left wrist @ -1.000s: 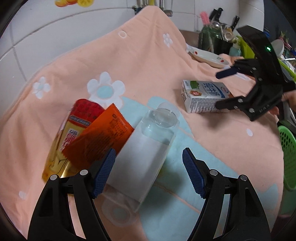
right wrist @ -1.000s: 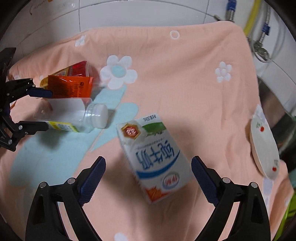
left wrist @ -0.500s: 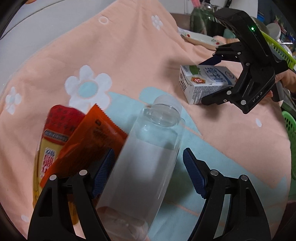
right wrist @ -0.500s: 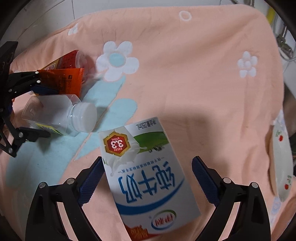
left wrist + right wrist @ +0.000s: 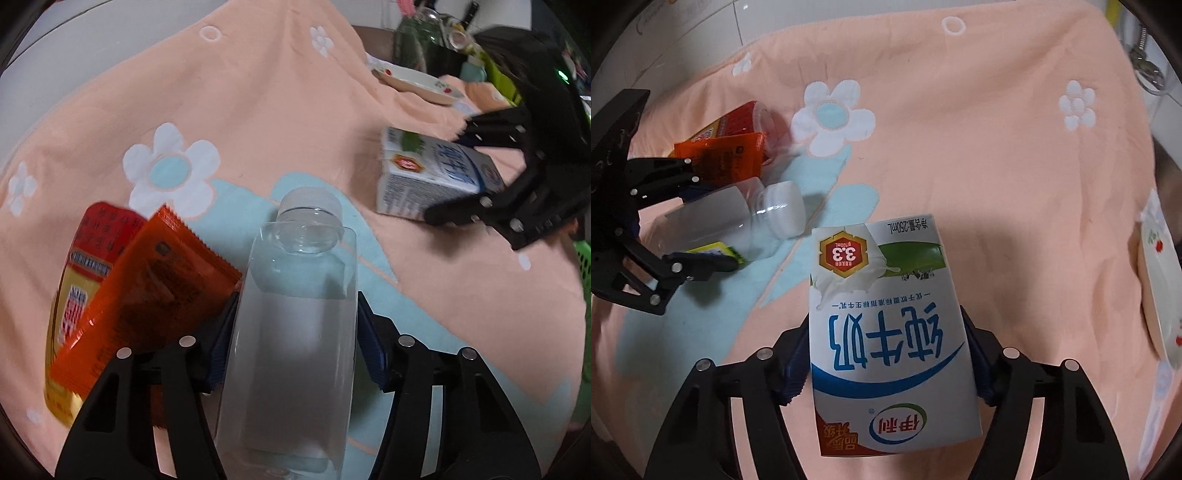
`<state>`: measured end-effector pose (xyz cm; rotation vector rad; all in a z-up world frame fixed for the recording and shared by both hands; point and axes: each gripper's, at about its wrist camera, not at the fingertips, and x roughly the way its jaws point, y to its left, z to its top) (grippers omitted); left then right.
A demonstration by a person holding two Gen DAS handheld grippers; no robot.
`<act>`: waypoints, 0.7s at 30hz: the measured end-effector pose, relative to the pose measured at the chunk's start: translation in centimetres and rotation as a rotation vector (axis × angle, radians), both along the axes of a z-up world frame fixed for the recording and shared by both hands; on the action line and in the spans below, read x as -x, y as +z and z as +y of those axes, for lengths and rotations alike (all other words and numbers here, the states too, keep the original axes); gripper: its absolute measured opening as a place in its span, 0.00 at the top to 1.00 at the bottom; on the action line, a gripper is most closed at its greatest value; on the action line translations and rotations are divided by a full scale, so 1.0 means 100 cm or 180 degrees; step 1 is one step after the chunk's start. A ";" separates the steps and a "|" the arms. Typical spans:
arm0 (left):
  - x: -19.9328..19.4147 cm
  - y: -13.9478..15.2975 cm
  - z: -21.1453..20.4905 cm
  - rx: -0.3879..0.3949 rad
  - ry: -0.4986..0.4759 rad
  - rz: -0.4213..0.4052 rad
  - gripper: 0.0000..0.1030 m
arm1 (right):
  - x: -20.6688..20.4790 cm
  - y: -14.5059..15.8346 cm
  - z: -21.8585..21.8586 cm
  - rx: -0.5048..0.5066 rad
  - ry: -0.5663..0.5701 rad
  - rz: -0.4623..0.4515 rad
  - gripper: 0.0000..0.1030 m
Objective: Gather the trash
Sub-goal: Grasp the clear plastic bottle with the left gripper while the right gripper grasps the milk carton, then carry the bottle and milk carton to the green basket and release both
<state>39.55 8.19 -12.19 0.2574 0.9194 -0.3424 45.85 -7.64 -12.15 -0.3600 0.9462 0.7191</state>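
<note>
We read the most on the white rectangular cardboard milk carton [image 5: 890, 332]: large blue characters 纯牛奶, a red-and-gold hexagon badge with "3.3", "250mL" along its top edge, a green leaf band, and the green and blue 伊利 oval logo near the bottom. It lies flat on the peach terry towel with white and pale blue flowers [image 5: 997, 147]. Our right gripper [image 5: 888, 363] has its blue ribbed pads pressed against both long sides of the carton, pinching it. From the left wrist camera the carton [image 5: 432, 181] shows its printed side panel, too small to read.

Our left gripper [image 5: 293, 341] is closed on the clear plastic bottle with a white screw cap [image 5: 295, 325], its pads touching both flanks of the smooth, rounded-square body, which lies on its side with the cap pointing away from the camera. From the right wrist camera the bottle [image 5: 738, 218] shows a yellow label on its underside; we cannot read it.

Just beside the bottle lies an orange foil snack wrapper with a serrated edge [image 5: 147, 288], its dark print blurred. It partly overlaps a red and yellow labelled plastic bottle [image 5: 85, 266] with red characters we cannot make out. At the towel's far edge lies a white oval ceramic dish with red cherry motifs [image 5: 417, 81].
</note>
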 end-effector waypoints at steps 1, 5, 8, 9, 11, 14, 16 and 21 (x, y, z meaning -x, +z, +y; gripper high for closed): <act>0.003 0.001 0.000 0.0018 0.0027 -0.0011 0.45 | 0.006 0.001 -0.002 -0.0022 -0.0025 -0.0014 0.35; 0.022 0.008 -0.004 0.0178 0.0076 -0.0017 0.46 | 0.030 0.006 -0.013 -0.0118 -0.0114 -0.0026 0.35; 0.042 0.015 -0.009 0.0234 0.0066 -0.0051 0.46 | 0.050 0.010 -0.023 -0.0182 -0.0208 -0.0056 0.35; 0.048 0.018 -0.011 0.0259 0.0072 -0.0065 0.46 | 0.058 0.012 -0.027 -0.0210 -0.0256 -0.0068 0.35; 0.061 0.024 -0.013 0.0340 0.0070 -0.0083 0.46 | 0.073 0.016 -0.035 -0.0250 -0.0332 -0.0097 0.35; 0.080 0.033 -0.019 0.0465 0.0066 -0.0136 0.46 | 0.096 0.021 -0.047 -0.0266 -0.0456 -0.0186 0.35; 0.098 0.040 -0.021 0.0535 0.0050 -0.0172 0.46 | 0.115 0.025 -0.062 -0.0341 -0.0558 -0.0189 0.35; 0.126 0.050 -0.047 0.0711 -0.0034 -0.0227 0.46 | 0.158 0.031 -0.093 -0.0378 -0.0804 -0.0270 0.35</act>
